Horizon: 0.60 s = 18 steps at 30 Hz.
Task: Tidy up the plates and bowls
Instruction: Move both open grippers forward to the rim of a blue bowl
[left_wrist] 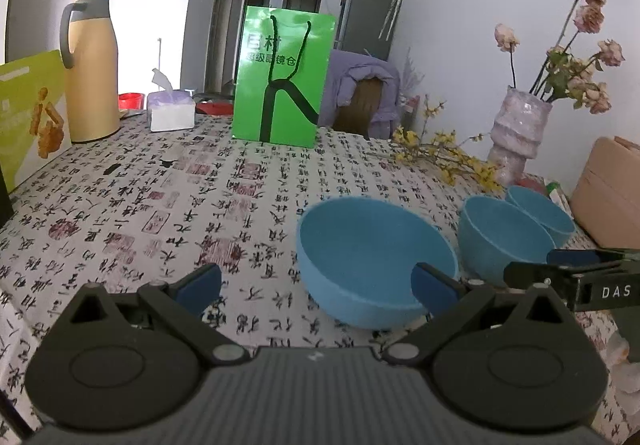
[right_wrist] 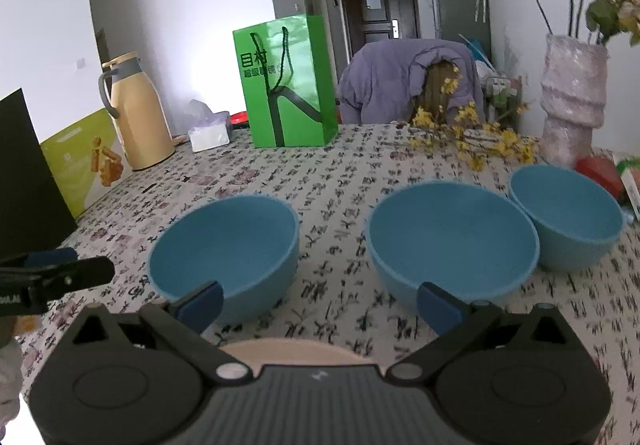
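On the worktop [right_wrist: 352, 173], covered with a printed cloth, three blue bowls stood upright and empty in a rough row. From left: the left bowl [right_wrist: 226, 245] stood alone, well apart from the others; the middle bowl [right_wrist: 452, 245] sat just beside the right bowl [right_wrist: 566, 215], rims near or touching; contact could not be confirmed. A pale round edge, possibly a plate [right_wrist: 300, 351], showed directly beneath the right gripper; it could not be identified with certainty.

The left gripper [left_wrist: 316, 285] hovered low before the left bowl, jaws wide and holding nothing, its right finger in front of that bowl's near wall. The right gripper [right_wrist: 320, 305] likewise had its jaws wide and empty, aimed at the gap between the left and middle bowls.

Assessment: the bowls appeared matte, rigid and thin-walled, probably light plastic or similar, though a breakable material could not be excluded. Curved outer walls offer poor purchase and would likely slip. The recommended hold is across the rim, one finger inside and one outside. Equal sizes suggest they would nest; lowering should be gentle.
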### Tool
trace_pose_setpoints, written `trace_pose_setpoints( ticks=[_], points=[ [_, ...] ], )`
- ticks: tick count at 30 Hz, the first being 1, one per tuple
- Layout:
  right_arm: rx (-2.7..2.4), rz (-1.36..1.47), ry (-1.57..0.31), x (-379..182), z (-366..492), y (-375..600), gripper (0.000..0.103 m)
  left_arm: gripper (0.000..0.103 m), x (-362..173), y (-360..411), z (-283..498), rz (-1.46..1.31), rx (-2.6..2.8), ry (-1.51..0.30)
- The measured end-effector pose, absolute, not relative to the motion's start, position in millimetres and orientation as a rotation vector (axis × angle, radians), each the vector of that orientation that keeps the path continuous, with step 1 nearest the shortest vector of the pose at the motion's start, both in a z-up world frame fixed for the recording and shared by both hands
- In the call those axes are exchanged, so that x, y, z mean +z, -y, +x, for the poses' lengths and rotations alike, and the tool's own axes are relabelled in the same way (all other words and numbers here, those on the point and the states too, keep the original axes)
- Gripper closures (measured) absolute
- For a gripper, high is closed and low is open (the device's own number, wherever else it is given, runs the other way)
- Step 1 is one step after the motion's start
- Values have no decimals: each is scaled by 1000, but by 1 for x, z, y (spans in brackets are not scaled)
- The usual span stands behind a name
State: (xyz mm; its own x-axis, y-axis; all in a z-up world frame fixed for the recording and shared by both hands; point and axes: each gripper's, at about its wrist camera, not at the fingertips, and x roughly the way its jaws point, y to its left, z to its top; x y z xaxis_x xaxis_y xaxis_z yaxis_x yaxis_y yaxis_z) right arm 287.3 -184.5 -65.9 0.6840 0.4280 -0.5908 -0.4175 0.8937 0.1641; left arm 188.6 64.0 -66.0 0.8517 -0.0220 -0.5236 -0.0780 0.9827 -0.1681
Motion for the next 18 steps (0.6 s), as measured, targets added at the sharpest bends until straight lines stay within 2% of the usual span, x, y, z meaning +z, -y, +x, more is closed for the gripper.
trace_pose_setpoints(
  ticks=[18],
  points=[
    [528,3,-744,-55,337,143,0,0,-60,-93,237,-285,87,-615]
  ],
)
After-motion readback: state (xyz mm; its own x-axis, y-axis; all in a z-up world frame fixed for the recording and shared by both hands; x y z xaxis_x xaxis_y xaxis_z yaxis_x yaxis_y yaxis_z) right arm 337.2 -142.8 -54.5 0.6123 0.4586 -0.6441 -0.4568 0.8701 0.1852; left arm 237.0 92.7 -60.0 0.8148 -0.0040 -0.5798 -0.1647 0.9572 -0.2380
